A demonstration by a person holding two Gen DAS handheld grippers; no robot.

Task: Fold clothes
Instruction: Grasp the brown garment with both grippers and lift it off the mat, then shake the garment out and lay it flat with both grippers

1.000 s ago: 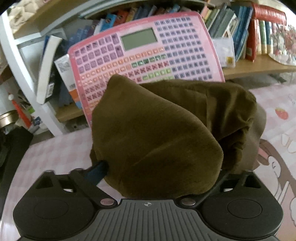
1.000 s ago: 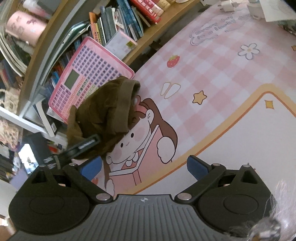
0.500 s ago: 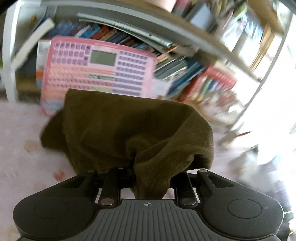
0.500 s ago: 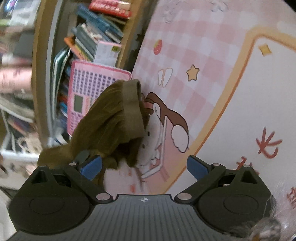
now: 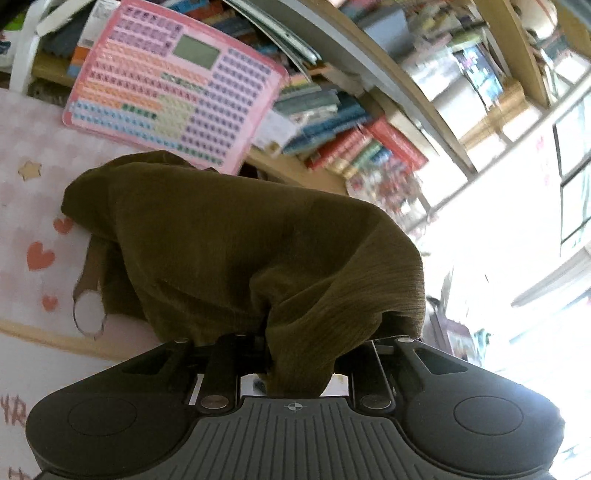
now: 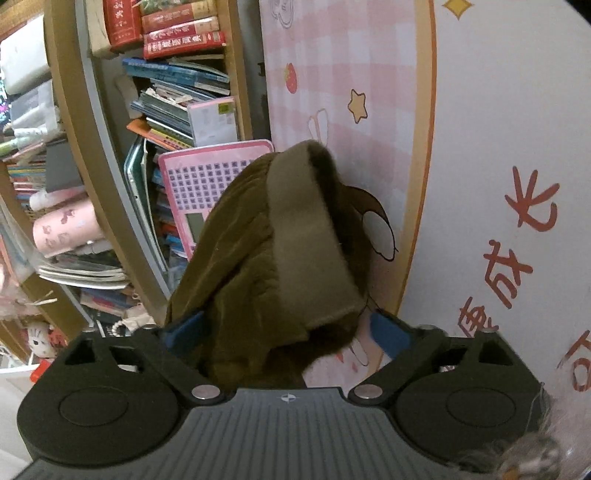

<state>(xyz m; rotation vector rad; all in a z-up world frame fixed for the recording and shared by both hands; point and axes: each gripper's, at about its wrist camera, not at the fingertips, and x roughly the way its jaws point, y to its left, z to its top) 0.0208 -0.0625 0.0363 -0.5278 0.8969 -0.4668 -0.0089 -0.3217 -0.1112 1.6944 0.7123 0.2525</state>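
The left hand-held gripper [image 5: 295, 354] is clamped tight on a bunched fold of the olive-brown garment [image 5: 236, 251], with both arms drawn in close together and cloth squeezed out between them (the fingertips themselves are buried in fabric). From there the garment is draped forward in a big lump, and its far edge is seen resting on the pink checked mat [image 5: 33, 177] that covers the counter, next to a few red hearts.

The right hand-held gripper [image 6: 288, 332] is spread wide, its blue fingers [image 6: 388, 332] seen on either side of the same garment [image 6: 258, 258]. The cloth is bunched between them but isn't pinched; whether the pads are touched by it can't be told. A lighter waistband-like strip [image 6: 306, 236] is seen running down the middle of the pile toward this gripper.

Further out, a pink toy keyboard tablet [image 5: 173, 81] is propped at the back edge of the mat, just behind the garment. Behind that, a wooden bookshelf [image 6: 74, 122] is crammed with books [image 6: 177, 33]. Red printed characters [image 6: 532, 206] are seen on the white part of the mat.
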